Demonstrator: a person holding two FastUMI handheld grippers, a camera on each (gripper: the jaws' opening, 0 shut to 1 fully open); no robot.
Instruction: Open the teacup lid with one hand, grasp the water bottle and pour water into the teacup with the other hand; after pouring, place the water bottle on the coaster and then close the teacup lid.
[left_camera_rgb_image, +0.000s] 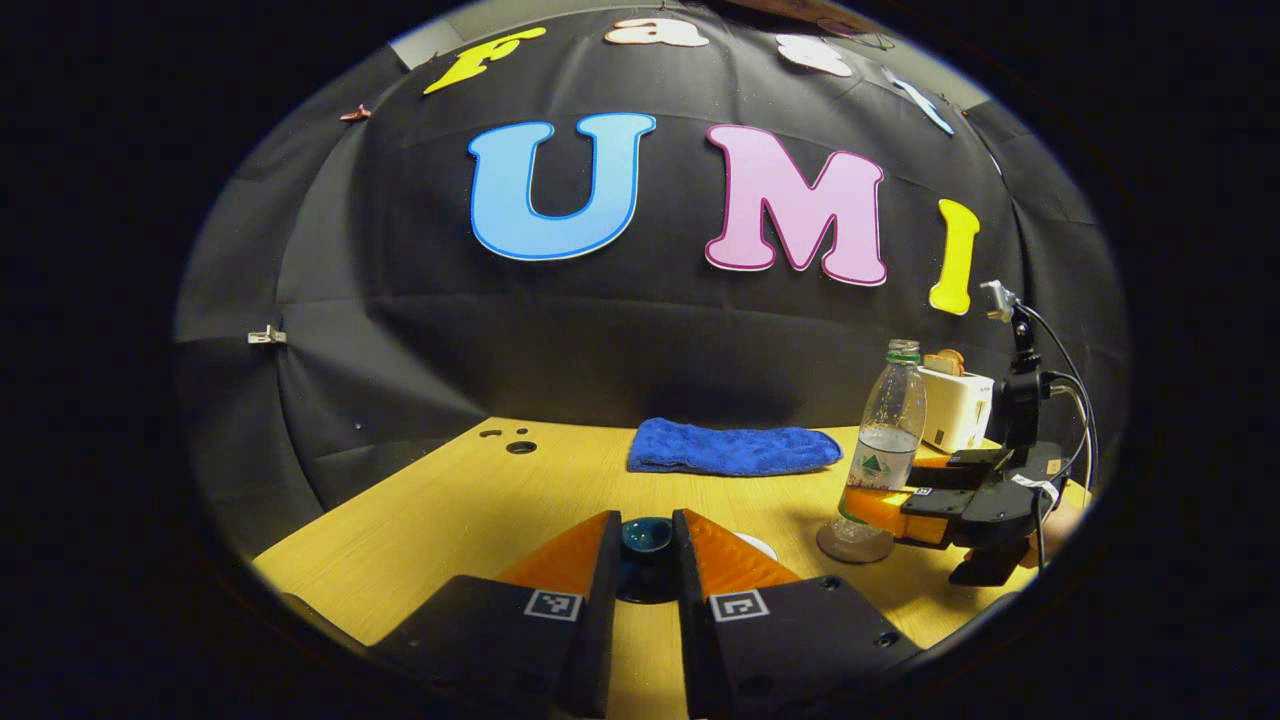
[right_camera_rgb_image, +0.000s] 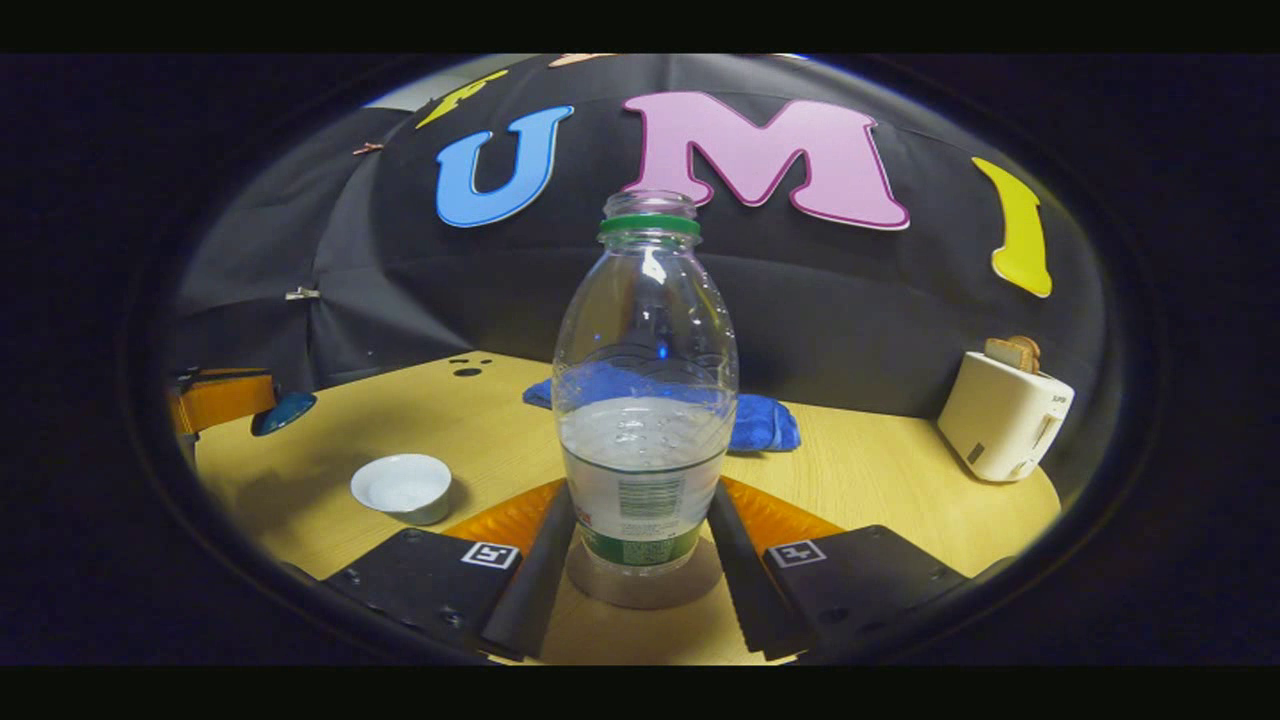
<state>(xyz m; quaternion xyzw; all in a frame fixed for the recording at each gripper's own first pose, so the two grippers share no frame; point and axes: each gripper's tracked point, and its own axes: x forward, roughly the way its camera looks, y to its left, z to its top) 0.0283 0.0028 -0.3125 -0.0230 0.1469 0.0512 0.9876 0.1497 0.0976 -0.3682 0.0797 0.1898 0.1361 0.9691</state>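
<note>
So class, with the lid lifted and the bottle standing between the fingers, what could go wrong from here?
1. The water bottle has no cap, so a quick tilt could spill before it reaches the teacup.
2. The lid sits in a small pinch of the left gripper and could slip.
3. The teacup is small and easy to overshoot.

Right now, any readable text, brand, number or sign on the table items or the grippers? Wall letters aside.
Label on the water bottle: print too small and blurred to read.
Side of the toaster: a small mark near its top edge, too small to read.
The square markers behind the fingers: black-and-white patterns, no words or numbers.
None can be quoted.
</note>
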